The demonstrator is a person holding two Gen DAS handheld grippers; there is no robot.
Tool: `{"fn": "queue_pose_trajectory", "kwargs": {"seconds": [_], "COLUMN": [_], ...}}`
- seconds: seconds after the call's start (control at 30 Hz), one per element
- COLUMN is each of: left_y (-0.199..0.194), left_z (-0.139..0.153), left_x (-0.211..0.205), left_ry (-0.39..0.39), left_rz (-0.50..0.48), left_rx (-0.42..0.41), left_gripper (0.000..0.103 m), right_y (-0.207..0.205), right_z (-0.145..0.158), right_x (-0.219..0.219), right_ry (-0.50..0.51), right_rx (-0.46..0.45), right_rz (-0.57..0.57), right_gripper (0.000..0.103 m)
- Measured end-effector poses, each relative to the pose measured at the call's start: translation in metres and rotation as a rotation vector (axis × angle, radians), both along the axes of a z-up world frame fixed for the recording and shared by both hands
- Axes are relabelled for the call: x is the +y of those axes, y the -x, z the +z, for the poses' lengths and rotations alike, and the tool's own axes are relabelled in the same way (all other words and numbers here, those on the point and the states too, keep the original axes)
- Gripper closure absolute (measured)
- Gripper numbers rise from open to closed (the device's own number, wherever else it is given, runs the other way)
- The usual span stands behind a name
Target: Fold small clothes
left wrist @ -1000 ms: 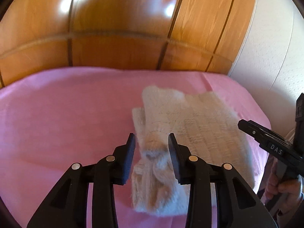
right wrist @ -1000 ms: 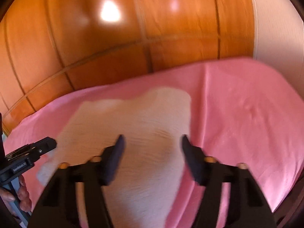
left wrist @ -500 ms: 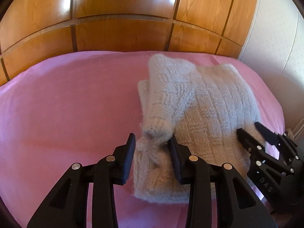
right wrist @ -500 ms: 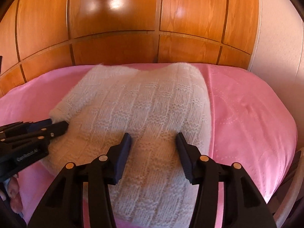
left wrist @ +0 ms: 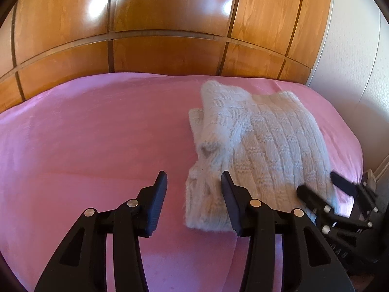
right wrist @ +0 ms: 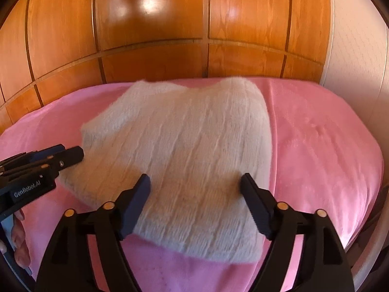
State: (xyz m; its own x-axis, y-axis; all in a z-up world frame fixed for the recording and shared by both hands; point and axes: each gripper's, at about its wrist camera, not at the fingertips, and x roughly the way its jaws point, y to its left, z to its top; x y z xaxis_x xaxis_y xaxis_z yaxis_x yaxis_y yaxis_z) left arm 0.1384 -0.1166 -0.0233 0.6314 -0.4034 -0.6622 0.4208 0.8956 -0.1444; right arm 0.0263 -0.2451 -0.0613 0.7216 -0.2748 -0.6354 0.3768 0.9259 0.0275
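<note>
Knitwear in a fluffy cream-white wool, a small sweater [left wrist: 265, 150] with a basket-weave pattern, is seen folded on a pink bed cover [left wrist: 92, 141], toward the right side of the bed in the left wrist view and filling the middle of the right wrist view. One sleeve is laid back over the body of the garment along its left edge, and a small grey heart motif is visible on the cuff in the left wrist view. The sweater rests flat on the cover, with its far edge close to the glossy wooden panelled wall [left wrist: 170, 29] behind the bed.

The left gripper [left wrist: 194, 189] is held low over the cover at the sweater's near left corner. Its jaws have just been opening and are now released: the right finger overlaps the corner of the knit in the picture, the left finger stands over bare pink cloth, and nothing is clamped between them.

The right gripper [right wrist: 195, 189] is held just above the near part of the sweater. Its jaws have just been opening as well and are spread wide, with the knit lying below and between them but not pinched.

Each gripper is seen in the other's view, at the sweater's near edge. A person's fingers [right wrist: 18, 243] are visible at the lower left of the right wrist view.
</note>
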Motion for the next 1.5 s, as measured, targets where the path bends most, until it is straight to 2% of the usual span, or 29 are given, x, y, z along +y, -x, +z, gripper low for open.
{"fn": "queue_pose_trajectory", "kwargs": {"seconds": [0.07, 0.1, 0.13, 0.33, 0.4, 0.47, 0.53, 0.7, 0.9, 1.5], "left_y": [0.003, 0.005, 0.006, 0.014, 0.017, 0.023, 0.030, 0.044, 0.059, 0.078], "left_z": [0.001, 0.001, 0.002, 0.008, 0.011, 0.016, 0.021, 0.030, 0.028, 0.032], "left_x": [0.003, 0.005, 0.006, 0.018, 0.024, 0.031, 0.037, 0.047, 0.042, 0.023], "left_ry": [0.003, 0.004, 0.006, 0.012, 0.013, 0.015, -0.001, -0.008, -0.029, -0.044], "left_rz": [0.008, 0.011, 0.018, 0.045, 0.062, 0.082, 0.113, 0.157, 0.154, 0.095], "left_rx": [-0.003, -0.005, -0.009, -0.019, -0.028, -0.053, -0.074, -0.118, -0.131, -0.145], "left_gripper": [0.057, 0.051, 0.050, 0.049, 0.032, 0.031, 0.022, 0.010, 0.005, 0.004], "right_y": [0.006, 0.007, 0.009, 0.016, 0.021, 0.029, 0.037, 0.043, 0.051, 0.061], "right_z": [-0.005, -0.006, -0.007, 0.005, 0.012, 0.018, 0.026, 0.040, 0.048, 0.043], "right_x": [0.005, 0.007, 0.009, 0.014, 0.014, 0.017, 0.019, 0.027, 0.037, 0.027], "right_ry": [-0.001, 0.006, 0.011, 0.003, 0.005, 0.024, 0.025, 0.031, 0.093, 0.047], "right_rx": [0.008, 0.010, 0.013, 0.005, -0.014, -0.024, -0.043, -0.056, -0.079, -0.104], "right_rz": [-0.011, -0.014, -0.016, -0.038, -0.071, -0.128, -0.185, -0.224, -0.256, -0.277], "right_gripper": [0.022, 0.021, 0.021, 0.013, 0.009, 0.004, 0.003, 0.002, 0.002, 0.002]}}
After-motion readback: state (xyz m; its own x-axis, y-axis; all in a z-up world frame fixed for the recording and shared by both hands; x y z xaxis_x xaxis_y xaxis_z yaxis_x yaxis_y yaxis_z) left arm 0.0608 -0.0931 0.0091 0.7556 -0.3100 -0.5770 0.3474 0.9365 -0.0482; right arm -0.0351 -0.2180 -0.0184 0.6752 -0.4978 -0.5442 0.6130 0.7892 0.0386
